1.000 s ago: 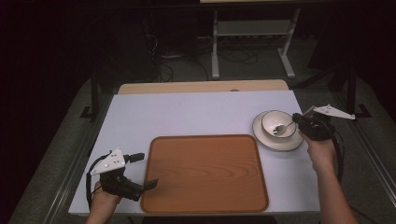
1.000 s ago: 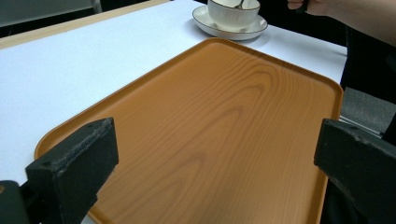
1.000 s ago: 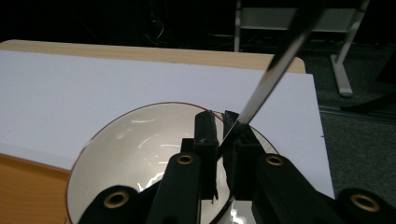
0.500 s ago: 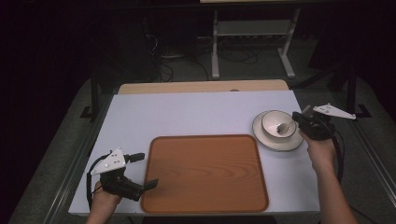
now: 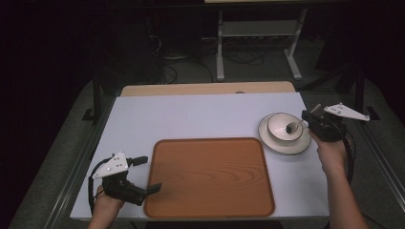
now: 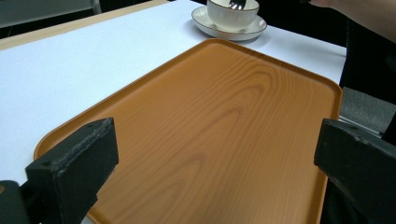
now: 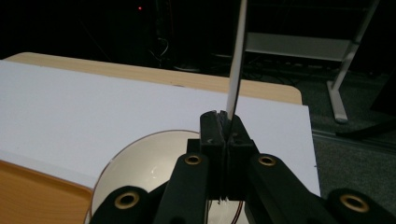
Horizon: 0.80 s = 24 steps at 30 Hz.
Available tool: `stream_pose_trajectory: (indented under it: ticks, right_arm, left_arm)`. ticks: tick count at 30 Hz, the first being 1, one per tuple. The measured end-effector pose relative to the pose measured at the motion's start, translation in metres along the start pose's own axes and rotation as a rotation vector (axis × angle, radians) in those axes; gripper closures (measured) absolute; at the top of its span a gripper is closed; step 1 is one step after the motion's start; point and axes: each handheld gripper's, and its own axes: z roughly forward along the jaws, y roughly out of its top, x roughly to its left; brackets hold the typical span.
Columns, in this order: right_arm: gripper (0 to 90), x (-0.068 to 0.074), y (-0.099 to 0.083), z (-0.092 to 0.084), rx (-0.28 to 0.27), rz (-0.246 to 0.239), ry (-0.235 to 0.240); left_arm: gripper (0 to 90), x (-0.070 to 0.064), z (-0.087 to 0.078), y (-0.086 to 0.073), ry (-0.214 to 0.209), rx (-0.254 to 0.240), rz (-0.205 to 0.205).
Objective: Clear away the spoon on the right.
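Note:
A white bowl [image 5: 282, 125] stands on a white saucer [image 5: 267, 141] at the right of the table. A metal spoon [image 5: 296, 126] rests with its head in the bowl. My right gripper [image 5: 308, 119] is shut on the spoon's handle at the bowl's right rim. In the right gripper view the jaws [image 7: 224, 122] are pressed together, and the thin handle [image 7: 236, 60] sticks up from between them above the bowl [image 7: 149, 168]. My left gripper [image 5: 149, 174] is open at the front left corner of the wooden tray [image 5: 210, 176]. It holds nothing, and its jaws [image 6: 215, 172] stand wide over the tray [image 6: 224, 107].
The tray lies in the middle of the white table [image 5: 191, 117], close to its front edge. A wooden strip [image 5: 205, 88] runs along the far edge. Beyond it stand a metal stand [image 5: 258, 38] and cables on a dark floor. The bowl [image 6: 232, 16] is far off in the left gripper view.
The right hand has edged slightly to the right with the spoon handle. The left hand has kept still.

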Motion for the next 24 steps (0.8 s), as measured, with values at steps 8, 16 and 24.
stream_pose_trajectory:
  ticks: [8,16,24]
  right_arm:
    - [88.1,0.003,0.009,-0.009,-0.021,-0.027,0.004]
    - [88.1,0.010,0.018,-0.018,-0.031,-0.051,0.033]
    - [88.1,0.021,0.026,-0.022,0.005,-0.092,0.092]
  left_arm:
    - [0.0,0.000,0.000,0.000,-0.001,0.000,0.002]
    - [0.0,0.000,0.000,0.000,-0.003,-0.001,0.001]
    - [0.0,0.000,0.000,0.000,-0.002,-0.002,0.000]
